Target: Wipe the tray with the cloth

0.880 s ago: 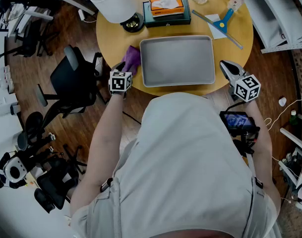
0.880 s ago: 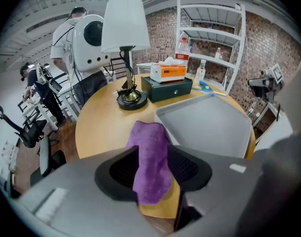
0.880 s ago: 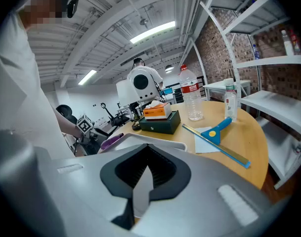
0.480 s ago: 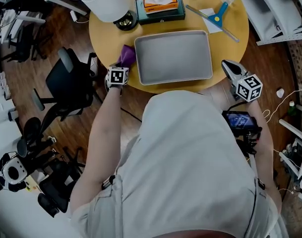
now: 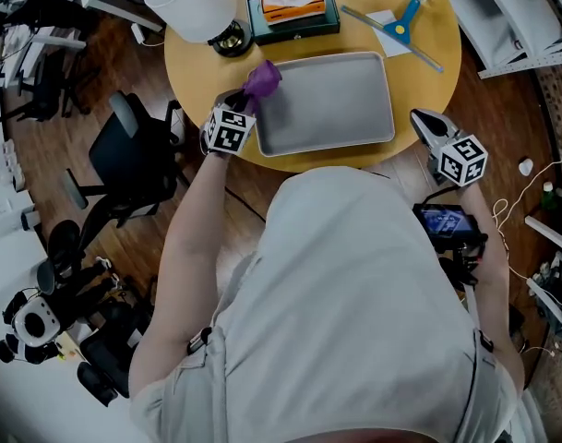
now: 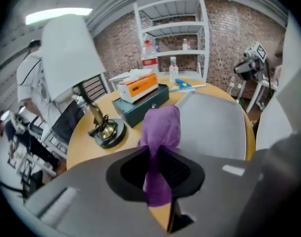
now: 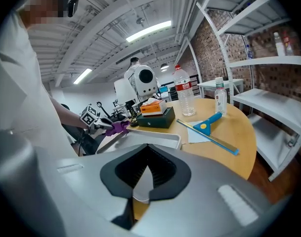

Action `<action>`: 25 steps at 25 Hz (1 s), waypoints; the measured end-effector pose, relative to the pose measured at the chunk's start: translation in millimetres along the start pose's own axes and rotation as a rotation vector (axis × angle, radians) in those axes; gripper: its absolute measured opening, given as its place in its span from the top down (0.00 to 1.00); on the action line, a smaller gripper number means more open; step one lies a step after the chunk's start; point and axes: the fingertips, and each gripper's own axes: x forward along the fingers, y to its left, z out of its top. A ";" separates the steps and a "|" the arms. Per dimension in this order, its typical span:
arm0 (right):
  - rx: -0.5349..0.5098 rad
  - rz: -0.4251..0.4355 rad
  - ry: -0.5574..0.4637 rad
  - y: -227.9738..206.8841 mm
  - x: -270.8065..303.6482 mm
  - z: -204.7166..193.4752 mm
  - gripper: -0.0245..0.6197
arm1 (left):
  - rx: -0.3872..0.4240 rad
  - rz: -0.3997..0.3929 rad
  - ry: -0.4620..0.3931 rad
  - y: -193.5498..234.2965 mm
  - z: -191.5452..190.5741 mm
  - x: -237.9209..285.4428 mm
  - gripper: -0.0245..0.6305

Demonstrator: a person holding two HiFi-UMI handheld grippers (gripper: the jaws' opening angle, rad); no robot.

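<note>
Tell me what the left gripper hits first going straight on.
Probably the left rim of the tray: the left gripper, holding the cloth, slants down at it. The cloth would touch first.

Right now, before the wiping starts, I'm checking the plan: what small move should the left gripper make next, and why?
Probably lower the left gripper so the purple cloth presses onto the tray at its far-left corner. The jaws are clamped on the cloth, which appears to sit just above the tray's left rim, and the tray is bare.

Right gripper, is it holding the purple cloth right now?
No, the right gripper has nothing between its jaws; the left gripper pinches the purple cloth.
</note>
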 end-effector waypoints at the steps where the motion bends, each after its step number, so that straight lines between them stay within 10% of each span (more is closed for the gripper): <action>1: 0.006 -0.010 -0.003 -1.1 -3.5 -2.4 0.96 | 0.080 -0.007 0.024 -5.7 3.7 8.9 0.88; 5: 0.029 -0.068 -0.014 -0.5 -28.7 -14.8 0.96 | 0.327 -0.009 0.117 -16.6 11.3 38.7 0.88; 12: 0.100 -0.187 -0.024 -18.1 -70.2 -36.8 0.96 | 0.505 -0.034 0.224 2.4 25.6 89.3 0.88; 25: 0.095 -0.146 -0.014 -14.3 -60.2 -37.3 0.96 | 0.478 -0.202 0.285 -47.7 -10.5 76.6 0.89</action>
